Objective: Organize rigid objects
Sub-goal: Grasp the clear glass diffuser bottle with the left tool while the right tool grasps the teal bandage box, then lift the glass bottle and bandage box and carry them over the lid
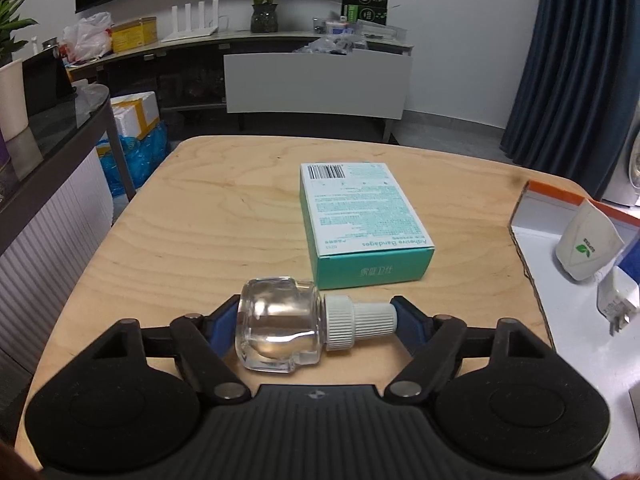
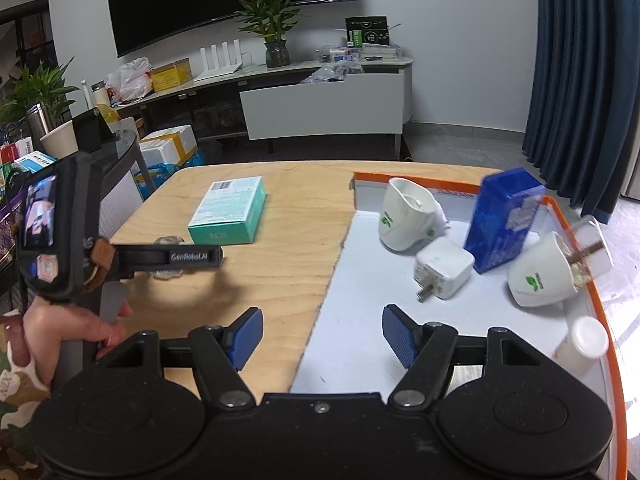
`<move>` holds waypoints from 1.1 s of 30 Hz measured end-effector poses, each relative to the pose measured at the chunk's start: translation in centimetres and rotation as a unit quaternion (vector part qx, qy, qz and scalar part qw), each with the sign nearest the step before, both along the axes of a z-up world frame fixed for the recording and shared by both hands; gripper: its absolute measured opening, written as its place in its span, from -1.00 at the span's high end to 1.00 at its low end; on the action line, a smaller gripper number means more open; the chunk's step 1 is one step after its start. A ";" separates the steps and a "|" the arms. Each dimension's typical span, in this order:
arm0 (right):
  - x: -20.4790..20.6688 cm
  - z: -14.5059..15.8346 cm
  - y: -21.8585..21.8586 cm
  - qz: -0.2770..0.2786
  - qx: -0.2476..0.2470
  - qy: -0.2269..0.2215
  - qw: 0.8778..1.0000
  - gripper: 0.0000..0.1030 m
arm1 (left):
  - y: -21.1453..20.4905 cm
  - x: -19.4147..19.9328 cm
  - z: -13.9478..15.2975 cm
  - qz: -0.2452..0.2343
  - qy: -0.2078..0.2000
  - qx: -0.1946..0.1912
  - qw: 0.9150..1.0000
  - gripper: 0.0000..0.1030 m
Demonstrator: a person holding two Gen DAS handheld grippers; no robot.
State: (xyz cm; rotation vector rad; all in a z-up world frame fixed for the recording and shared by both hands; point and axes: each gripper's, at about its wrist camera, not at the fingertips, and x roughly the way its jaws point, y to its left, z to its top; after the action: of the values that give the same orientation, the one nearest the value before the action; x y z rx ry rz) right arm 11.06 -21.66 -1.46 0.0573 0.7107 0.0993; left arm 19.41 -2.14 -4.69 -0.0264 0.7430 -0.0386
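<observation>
The left gripper (image 1: 316,320) clamps a small clear glass bottle (image 1: 276,324) with a ribbed white cap (image 1: 360,322). The bottle lies sideways between the blue pads (image 1: 402,314), one pad on its glass base, the other on the cap's tip, low over a light wooden table (image 1: 224,216).

Just past the bottle, at twelve o'clock in the left wrist view, a teal box of adhesive bandages (image 1: 360,220) lies flat on the table. At three o'clock sits a shallow white tray with an orange rim (image 1: 560,192).

In the right wrist view, the right gripper (image 2: 322,338) stands moderately wide and holds nothing, hovering over the tray's near left edge. Inside the tray, toward one and two o'clock, are two white plug-in devices with green leaf logos (image 2: 404,220), a white wall charger (image 2: 444,268), a blue box (image 2: 504,224) standing upright, and a white cylindrical container (image 2: 584,344) near the right rim.

At nine o'clock, a hand (image 2: 68,328) in a patterned sleeve grips the left tool's handle.
</observation>
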 end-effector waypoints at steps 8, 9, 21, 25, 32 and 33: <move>4.9 0.9 4.0 0.053 0.010 -0.001 0.999 -0.66 | 3.6 -2.7 1.6 0.030 -0.014 -0.011 0.999 -0.54; 5.9 0.9 4.9 0.060 0.009 0.002 0.998 -0.69 | 4.2 -3.1 1.8 0.038 -0.014 -0.017 0.999 -0.54; 18.4 -2.5 12.3 0.043 -0.028 0.075 0.996 -0.92 | 8.6 -5.4 2.9 0.083 -0.025 -0.057 0.995 -0.54; 20.7 -4.4 13.2 0.041 -0.051 0.109 0.992 -0.92 | 8.6 -5.4 3.1 0.083 -0.036 -0.062 0.994 -0.54; 18.4 -3.4 12.4 0.039 -0.034 0.083 0.995 -0.63 | 8.3 -5.8 3.3 0.077 -0.038 -0.062 0.994 -0.54; 17.6 -2.8 12.2 0.040 -0.032 0.076 0.996 -0.63 | 8.2 -5.9 3.4 0.077 -0.040 -0.061 0.994 -0.54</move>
State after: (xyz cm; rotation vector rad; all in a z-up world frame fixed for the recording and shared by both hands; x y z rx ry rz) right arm 28.69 -9.50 -4.31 -0.0253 0.8685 0.1502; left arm 13.47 6.03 -1.25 -0.1980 0.6554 0.0606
